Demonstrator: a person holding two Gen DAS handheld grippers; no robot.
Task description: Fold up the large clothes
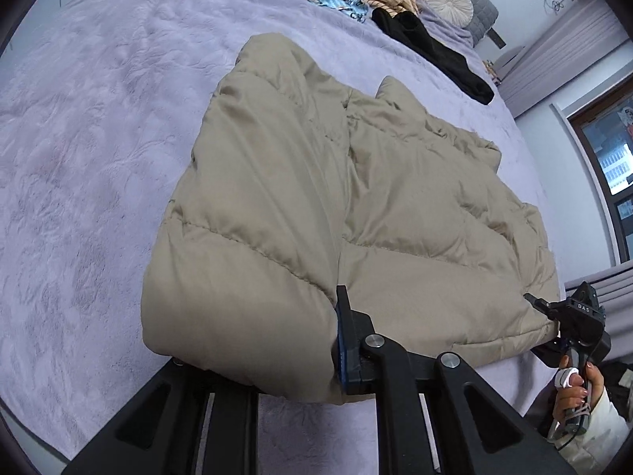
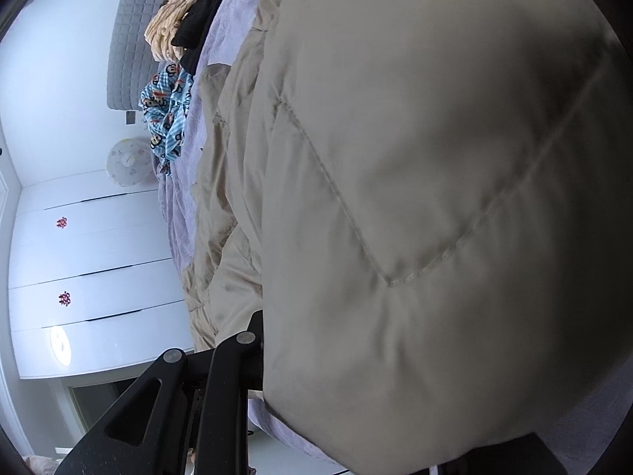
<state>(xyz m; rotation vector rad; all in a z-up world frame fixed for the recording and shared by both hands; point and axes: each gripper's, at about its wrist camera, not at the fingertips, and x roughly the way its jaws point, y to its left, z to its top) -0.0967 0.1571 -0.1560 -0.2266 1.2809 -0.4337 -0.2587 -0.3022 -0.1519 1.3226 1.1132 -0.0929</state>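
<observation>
Both tongs, left (image 1: 336, 340) and right (image 1: 554, 316), pinch the beige puffer jacket (image 1: 316, 198) hem near the bed (image 1: 79, 158) edge; slick, bulky padding could slip free mid-fold.

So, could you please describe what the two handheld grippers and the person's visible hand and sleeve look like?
The left gripper is matte black plastic with angular cut-out arms, silver round pivot bolts and a blue pad on one finger. The right gripper is black too, with small white lettering. The hand has pale polished nails, white finger wraps and a cream sleeve.
</observation>
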